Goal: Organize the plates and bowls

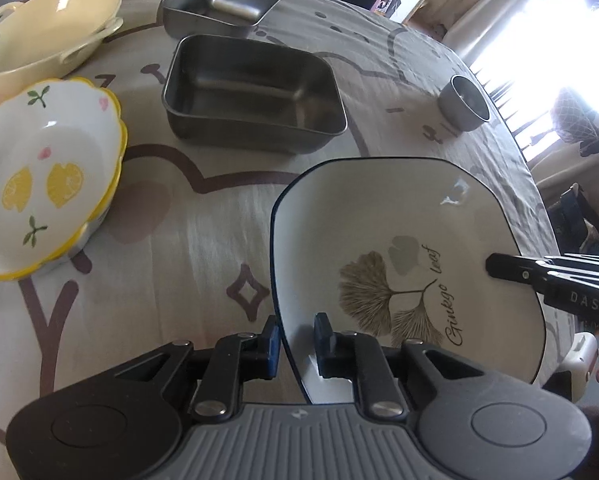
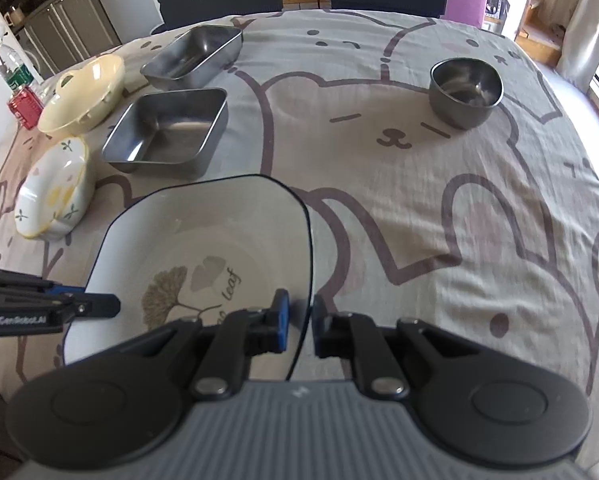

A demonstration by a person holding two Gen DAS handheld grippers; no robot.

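White plate (image 1: pixel 411 216), "Ginkgo leaf" beside leaves.

The left gripper (image 1: pixel 297 342) reaches forward with its two fingers (image 1: pixel 270 344) close together, one on each side of a thin white rim and pinching it. The right gripper (image 2: pixel 301 326) does likewise from the opposite side, its blue-padded fingers (image 2: pixel 280 320) nearly closed across the same rim. Each gripper's fingers show in the other's view, pointing inward.
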